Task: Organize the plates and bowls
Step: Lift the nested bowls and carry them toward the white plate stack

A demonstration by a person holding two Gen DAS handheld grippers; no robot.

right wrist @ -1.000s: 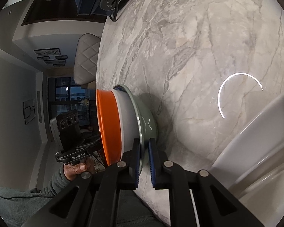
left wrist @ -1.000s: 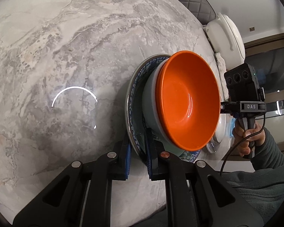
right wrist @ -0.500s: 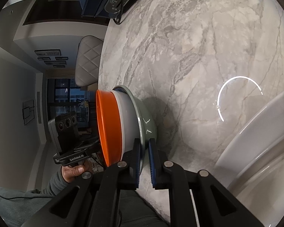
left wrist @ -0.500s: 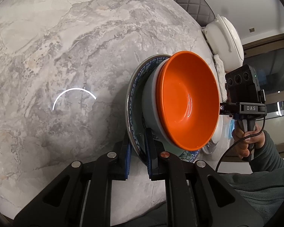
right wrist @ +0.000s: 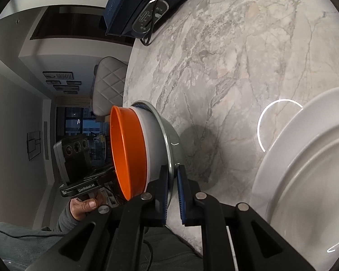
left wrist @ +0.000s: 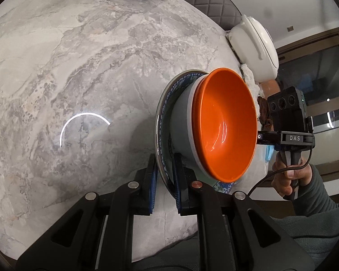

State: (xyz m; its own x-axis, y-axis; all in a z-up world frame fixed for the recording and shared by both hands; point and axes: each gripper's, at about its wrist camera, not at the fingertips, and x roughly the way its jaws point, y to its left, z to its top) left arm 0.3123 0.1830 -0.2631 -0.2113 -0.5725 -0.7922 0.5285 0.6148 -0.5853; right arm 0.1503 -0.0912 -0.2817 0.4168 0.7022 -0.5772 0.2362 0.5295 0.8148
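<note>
A blue-patterned plate [left wrist: 163,113] carries a grey bowl [left wrist: 183,122] with an orange bowl [left wrist: 226,122] nested in it. The stack is held a little above the marble table [left wrist: 67,56]. My left gripper [left wrist: 165,176] is shut on the plate's near rim. My right gripper [right wrist: 173,189] is shut on the opposite rim of the same plate [right wrist: 169,140]; the grey bowl [right wrist: 153,140] and orange bowl [right wrist: 126,149] show side-on there. Each view shows the other handheld gripper beyond the stack.
A large white plate [right wrist: 305,180] lies on the table to the right of the right gripper. A white lidded pot [left wrist: 255,49] sits at the table's far edge. A dark blue appliance with a cable [right wrist: 147,6] sits at the far side. A quilted chair [right wrist: 108,83] stands beyond.
Both grippers have carried the plate and bowl stack across the table; the white plate looms larger in the right wrist view. Both grips are unchanged.
</note>
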